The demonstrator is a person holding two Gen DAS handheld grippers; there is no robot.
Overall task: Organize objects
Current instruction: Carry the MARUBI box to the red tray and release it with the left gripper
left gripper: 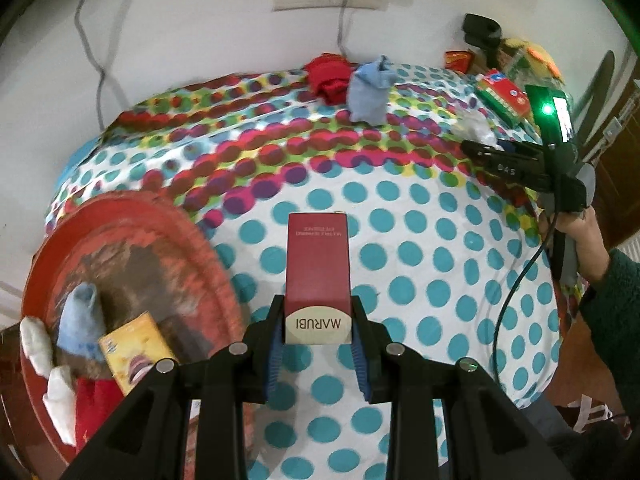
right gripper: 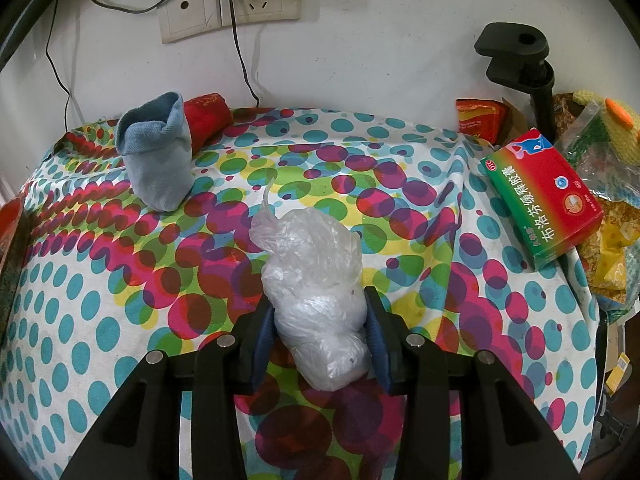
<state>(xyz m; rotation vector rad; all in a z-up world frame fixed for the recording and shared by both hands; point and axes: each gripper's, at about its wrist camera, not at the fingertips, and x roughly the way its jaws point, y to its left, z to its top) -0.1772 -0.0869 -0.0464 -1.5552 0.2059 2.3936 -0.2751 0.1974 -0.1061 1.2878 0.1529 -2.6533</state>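
My left gripper (left gripper: 319, 332) is shut on a dark red MARUBI box (left gripper: 318, 276), held above the dotted tablecloth (left gripper: 420, 264). To its left sits a red round tray (left gripper: 132, 216) holding a yellow box (left gripper: 134, 350), a light blue sock (left gripper: 82, 320) and white and red cloths. My right gripper (right gripper: 320, 328) is shut on a crumpled clear plastic bag (right gripper: 316, 284) that rests on the cloth. The right gripper (left gripper: 476, 148) also shows at the right of the left wrist view, held by a hand (left gripper: 584, 240). A blue sock (right gripper: 156, 156) and a red cloth (right gripper: 208, 118) lie near the wall.
A red and green medicine box (right gripper: 544, 196) lies at the table's right edge beside a black clamp stand (right gripper: 520, 60), a red packet (right gripper: 478, 118) and a bagged yellow toy (right gripper: 608, 128). Wall sockets (right gripper: 232, 8) with cables hang behind the table.
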